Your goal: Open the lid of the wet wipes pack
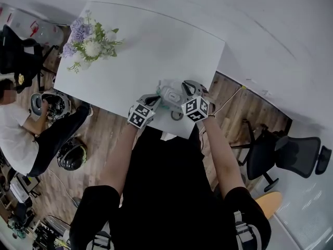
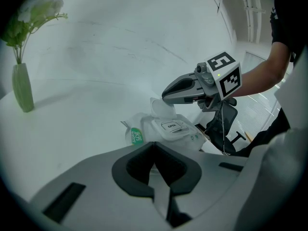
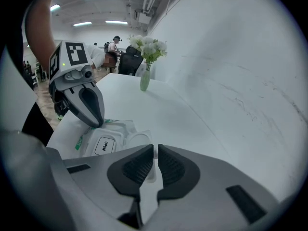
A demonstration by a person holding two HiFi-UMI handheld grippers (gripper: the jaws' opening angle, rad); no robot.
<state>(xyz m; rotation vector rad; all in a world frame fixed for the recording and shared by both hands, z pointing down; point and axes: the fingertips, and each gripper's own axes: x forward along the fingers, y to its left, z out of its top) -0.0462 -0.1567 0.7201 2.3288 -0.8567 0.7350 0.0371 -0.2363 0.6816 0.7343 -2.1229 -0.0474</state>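
Note:
The wet wipes pack [image 1: 167, 96] lies near the front edge of the white table [image 1: 140, 56]. Its round lid [image 2: 161, 108] stands flipped up behind the panel marked OPEN [image 2: 171, 126]. My right gripper [image 3: 155, 153] is shut on the lid's [image 3: 137, 141] rim, with a thin white edge between its pads. It reaches in from the right [image 2: 166, 96] in the left gripper view. My left gripper [image 2: 154, 147] is shut on the pack's near, green-printed end [image 2: 136, 136]. Its tip [image 3: 95, 121] comes down on that end. The pack's near end is partly hidden under the jaws.
A green vase of flowers [image 1: 87, 41] stands at the table's far left corner [image 3: 146, 78]. A white wall runs behind the table. A person sits on the floor side at left [image 1: 21, 134]. An office chair [image 1: 291, 158] stands at right.

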